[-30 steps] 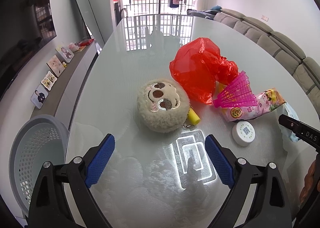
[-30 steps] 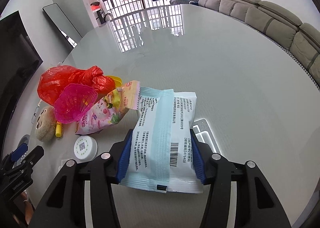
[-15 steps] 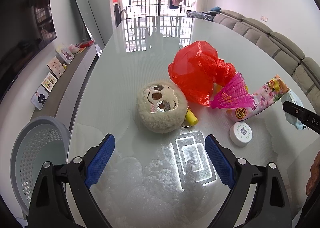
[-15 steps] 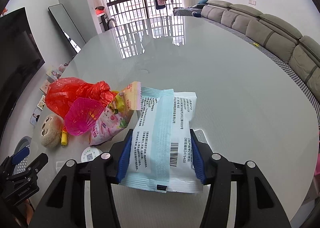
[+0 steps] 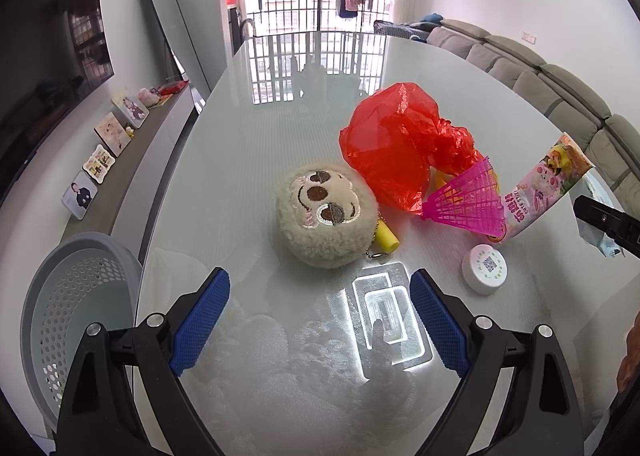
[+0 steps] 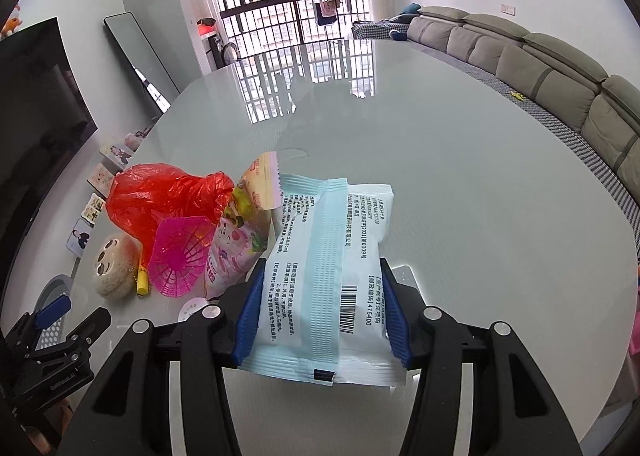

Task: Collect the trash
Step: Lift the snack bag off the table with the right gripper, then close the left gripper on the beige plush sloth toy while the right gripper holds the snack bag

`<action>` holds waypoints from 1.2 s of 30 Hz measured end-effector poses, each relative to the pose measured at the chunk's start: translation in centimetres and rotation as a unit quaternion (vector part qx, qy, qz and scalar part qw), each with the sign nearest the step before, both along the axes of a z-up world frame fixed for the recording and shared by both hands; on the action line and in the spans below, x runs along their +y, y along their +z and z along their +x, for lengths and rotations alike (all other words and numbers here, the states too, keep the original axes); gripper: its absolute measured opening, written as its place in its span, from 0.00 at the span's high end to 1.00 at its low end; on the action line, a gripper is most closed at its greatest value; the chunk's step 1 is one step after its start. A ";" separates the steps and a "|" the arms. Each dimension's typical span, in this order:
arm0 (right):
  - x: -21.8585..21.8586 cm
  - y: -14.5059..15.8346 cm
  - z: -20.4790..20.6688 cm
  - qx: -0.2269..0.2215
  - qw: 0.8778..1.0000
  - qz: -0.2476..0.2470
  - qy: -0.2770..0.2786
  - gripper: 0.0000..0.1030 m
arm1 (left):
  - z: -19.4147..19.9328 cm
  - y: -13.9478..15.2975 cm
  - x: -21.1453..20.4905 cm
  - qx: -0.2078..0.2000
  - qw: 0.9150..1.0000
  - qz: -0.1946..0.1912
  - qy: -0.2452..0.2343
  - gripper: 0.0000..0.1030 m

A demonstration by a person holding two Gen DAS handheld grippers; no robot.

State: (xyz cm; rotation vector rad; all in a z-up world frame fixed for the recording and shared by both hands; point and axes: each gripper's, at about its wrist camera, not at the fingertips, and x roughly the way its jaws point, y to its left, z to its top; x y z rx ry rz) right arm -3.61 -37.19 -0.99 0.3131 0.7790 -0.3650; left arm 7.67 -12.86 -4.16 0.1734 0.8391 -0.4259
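My right gripper (image 6: 320,316) is shut on a pale blue mask packet (image 6: 328,276) and holds it above the glass table (image 6: 460,176). A pink snack wrapper (image 6: 232,244) leans against the packet, its top lifted; it also shows in the left wrist view (image 5: 548,184). My left gripper (image 5: 320,320) is open and empty over the near table edge, short of a plush monkey head (image 5: 324,216). A red plastic bag (image 5: 400,144), a pink plastic shuttlecock (image 5: 468,200) and a white round lid (image 5: 486,268) lie on the table.
A grey perforated basket (image 5: 68,296) stands on the floor to the left of the table. A yellow tube (image 5: 386,238) lies beside the plush. A low cabinet with photo frames (image 5: 108,136) runs along the left wall. A grey sofa (image 6: 560,68) is at the right.
My right gripper has risen with the mask packet, and the pink wrapper has tipped up with it. The left gripper has barely moved.
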 end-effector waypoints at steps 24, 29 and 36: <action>-0.4 -1.1 -1.7 -0.002 1.000 0.008 -0.015 0.50 | 1.0 -0.2 0.8 0.005 1.000 0.002 0.019 0.13; -1.0 0.2 -2.4 -0.014 1.000 -0.009 -0.026 0.50 | 1.2 -0.3 0.7 0.004 1.000 0.002 0.017 0.13; -2.0 0.9 -2.8 -0.016 0.999 -0.021 -0.038 0.50 | 1.2 -0.4 0.5 0.006 1.000 0.004 0.014 0.13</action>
